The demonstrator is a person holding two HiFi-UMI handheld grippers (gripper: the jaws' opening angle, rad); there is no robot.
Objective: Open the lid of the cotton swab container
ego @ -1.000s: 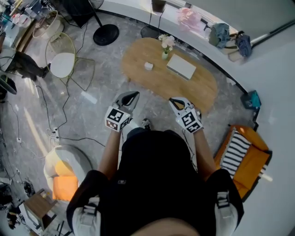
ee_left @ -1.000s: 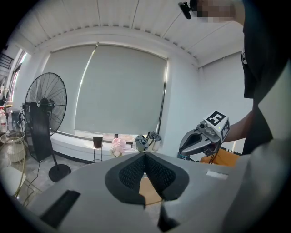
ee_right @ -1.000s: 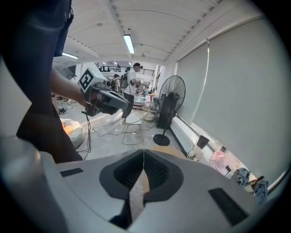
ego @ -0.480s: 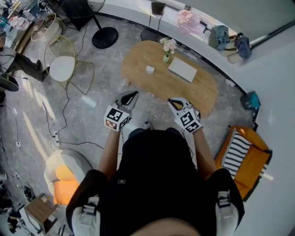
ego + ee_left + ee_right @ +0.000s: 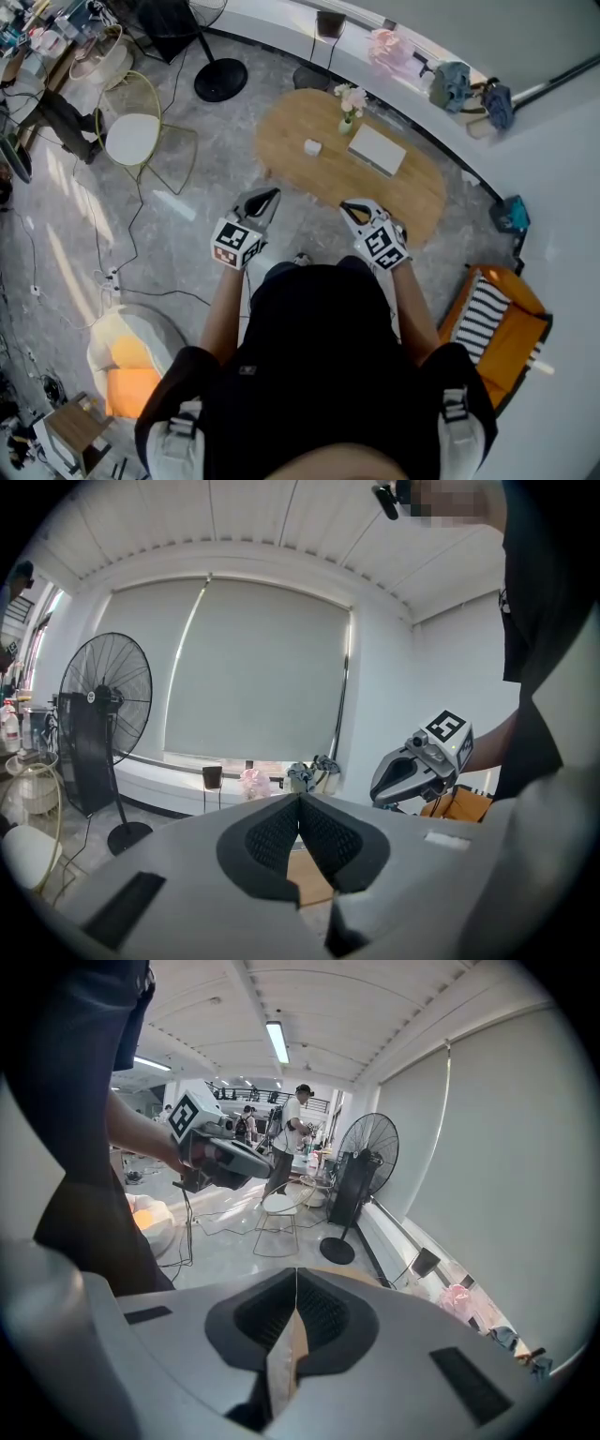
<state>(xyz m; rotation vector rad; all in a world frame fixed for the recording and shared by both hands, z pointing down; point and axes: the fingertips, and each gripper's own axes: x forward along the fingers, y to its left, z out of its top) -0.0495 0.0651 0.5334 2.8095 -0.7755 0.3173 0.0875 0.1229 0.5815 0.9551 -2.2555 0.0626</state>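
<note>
The oval wooden table [image 5: 412, 197] lay at the person's 12 o'clock. The left gripper [image 5: 273, 193] and right gripper [image 5: 345, 205], short of it, had jaws pressed together, empty. A vase [image 5: 346, 123] held flowers; at its 7 o'clock sat the cotton swab container [image 5: 311, 147], contents unseen. The table sat slightly lower in view than a second earlier

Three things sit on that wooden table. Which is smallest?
The small white container, nearest the left end of the oval wooden table. The little vase of pale flowers stands taller, and the flat pale rectangular box is far wider.
</note>
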